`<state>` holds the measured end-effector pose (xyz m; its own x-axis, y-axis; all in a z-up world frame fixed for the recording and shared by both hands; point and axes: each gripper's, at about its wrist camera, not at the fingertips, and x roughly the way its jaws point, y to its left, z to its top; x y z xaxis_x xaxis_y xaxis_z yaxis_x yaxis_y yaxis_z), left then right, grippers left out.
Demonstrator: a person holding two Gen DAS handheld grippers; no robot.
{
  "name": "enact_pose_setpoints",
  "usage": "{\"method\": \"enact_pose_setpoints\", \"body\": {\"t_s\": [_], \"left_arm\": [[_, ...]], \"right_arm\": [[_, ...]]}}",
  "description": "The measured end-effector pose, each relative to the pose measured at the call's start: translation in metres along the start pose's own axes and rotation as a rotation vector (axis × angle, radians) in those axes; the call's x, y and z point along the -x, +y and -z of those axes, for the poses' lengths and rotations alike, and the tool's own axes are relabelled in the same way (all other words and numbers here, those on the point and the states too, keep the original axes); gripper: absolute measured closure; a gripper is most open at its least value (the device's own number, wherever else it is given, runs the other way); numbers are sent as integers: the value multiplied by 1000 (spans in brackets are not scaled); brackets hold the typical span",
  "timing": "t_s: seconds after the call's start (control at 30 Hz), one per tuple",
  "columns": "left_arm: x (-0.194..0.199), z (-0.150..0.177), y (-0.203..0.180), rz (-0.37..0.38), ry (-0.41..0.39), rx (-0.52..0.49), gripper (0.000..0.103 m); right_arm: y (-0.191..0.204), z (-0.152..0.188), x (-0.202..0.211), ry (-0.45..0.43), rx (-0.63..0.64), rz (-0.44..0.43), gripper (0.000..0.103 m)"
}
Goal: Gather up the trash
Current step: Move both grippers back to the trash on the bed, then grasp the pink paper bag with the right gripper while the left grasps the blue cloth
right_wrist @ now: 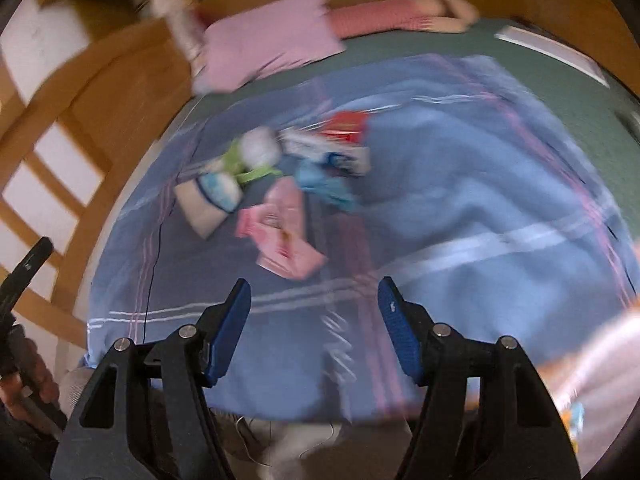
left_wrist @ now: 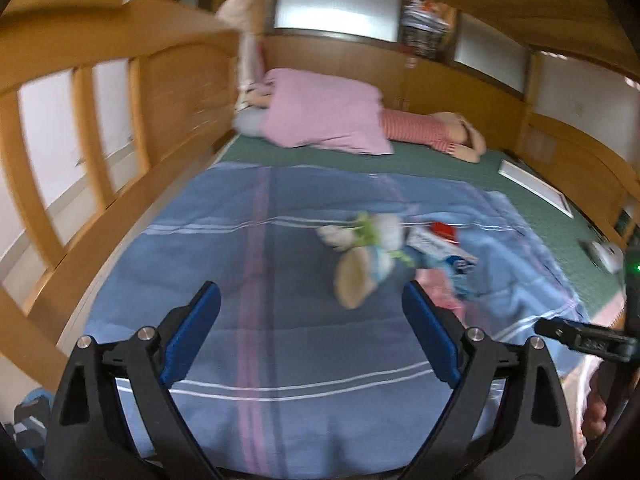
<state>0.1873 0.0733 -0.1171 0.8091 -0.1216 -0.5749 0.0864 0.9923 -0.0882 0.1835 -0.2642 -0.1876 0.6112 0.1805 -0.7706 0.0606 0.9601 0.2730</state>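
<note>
Both the left gripper [left_wrist: 312,300] and right gripper [right_wrist: 314,300] are angled down over the striped blue blanket [left_wrist: 248,288], jaws spread and empty. The scattered paper and plastic trash [right_wrist: 280,184] lies ahead on it. Pink wrappers [right_wrist: 284,232] are seen clearly only in the right view.

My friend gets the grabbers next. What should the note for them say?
Left gripper: open, empty.
Right gripper: open, empty.
Trash lies in one loose pile on the blue striped blanket ahead of both: pink crumpled wrapper, blue crumpled wrapper, red packet, beige paper cup, lime green and white scraps.
Done: nothing picked up that these views show.
Left: collect every piece.
</note>
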Motion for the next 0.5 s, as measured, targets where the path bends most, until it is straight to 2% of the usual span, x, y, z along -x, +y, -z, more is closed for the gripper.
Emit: {"method": "enact_pose_setpoints", "body": {"t_s": [0.17, 0.37, 0.4, 0.43, 0.47, 0.5], "left_arm": [[-14, 8, 48, -64, 33, 70, 11], [-26, 13, 76, -93, 57, 98, 11], [-27, 12, 77, -91, 58, 98, 11], [-29, 12, 77, -89, 60, 95, 11], [-30, 12, 76, -87, 62, 90, 11], [-32, 12, 72, -85, 63, 84, 11]], "right_arm": [[47, -31, -67, 70, 147, 34, 38], [63, -47, -130, 170, 213, 97, 38], [62, -48, -140, 194, 205, 105, 41], [59, -49, -148, 217, 188, 112, 61], [55, -50, -153, 233, 162, 129, 69], [52, -50, -153, 230, 142, 129, 72]]}}
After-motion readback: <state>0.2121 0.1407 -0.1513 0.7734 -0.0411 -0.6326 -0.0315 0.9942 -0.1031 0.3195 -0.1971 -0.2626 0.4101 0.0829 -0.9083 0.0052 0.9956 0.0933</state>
